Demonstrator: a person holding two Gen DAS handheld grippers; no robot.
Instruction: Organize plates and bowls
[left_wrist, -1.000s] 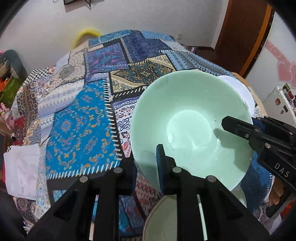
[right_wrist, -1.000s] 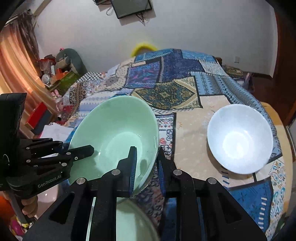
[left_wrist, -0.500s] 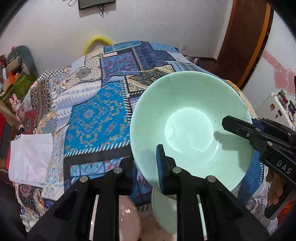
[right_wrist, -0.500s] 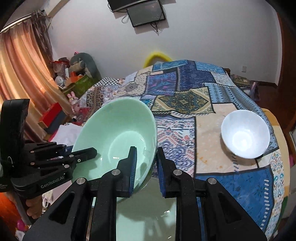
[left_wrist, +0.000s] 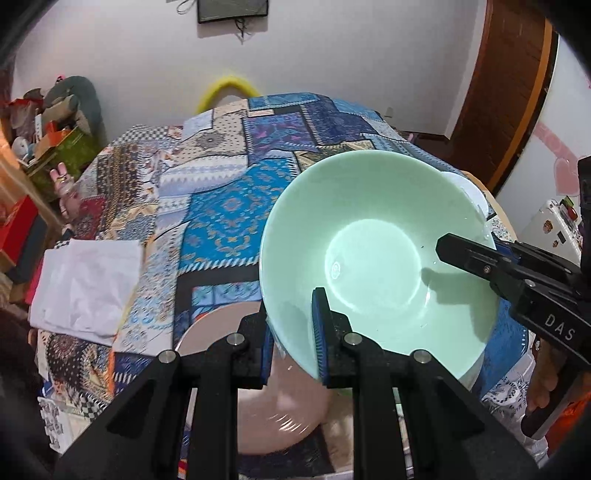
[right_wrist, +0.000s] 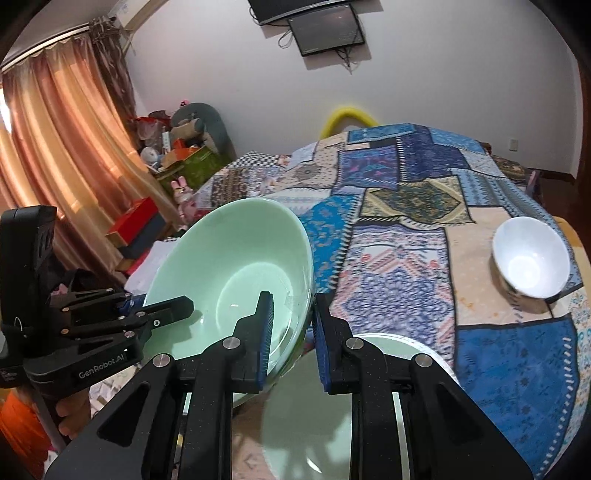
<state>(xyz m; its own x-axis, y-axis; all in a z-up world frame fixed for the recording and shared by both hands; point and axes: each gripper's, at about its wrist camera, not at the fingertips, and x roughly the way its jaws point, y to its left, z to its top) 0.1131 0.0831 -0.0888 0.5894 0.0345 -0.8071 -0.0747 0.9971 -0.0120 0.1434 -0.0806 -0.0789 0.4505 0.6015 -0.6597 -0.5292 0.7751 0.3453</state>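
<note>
At the bottom of both wrist views, each hand-held gripper pinches the rim of the mint-green bowl (left_wrist: 376, 258): the left hand-held gripper (left_wrist: 293, 339) clamps the near edge, the right hand-held gripper (right_wrist: 291, 332) the opposite edge, so the wide, smooth bowl hangs tilted and steady between two grips rather than one. Below it, low in frame, lie a pink plate (left_wrist: 258, 398) and a pale green plate (right_wrist: 314, 413), probably a stack it belongs with. Further up the patchwork cloth (right_wrist: 406, 240) on the bench, at the right of the frame, a white bowl (right_wrist: 530, 258) waits apart.
</note>
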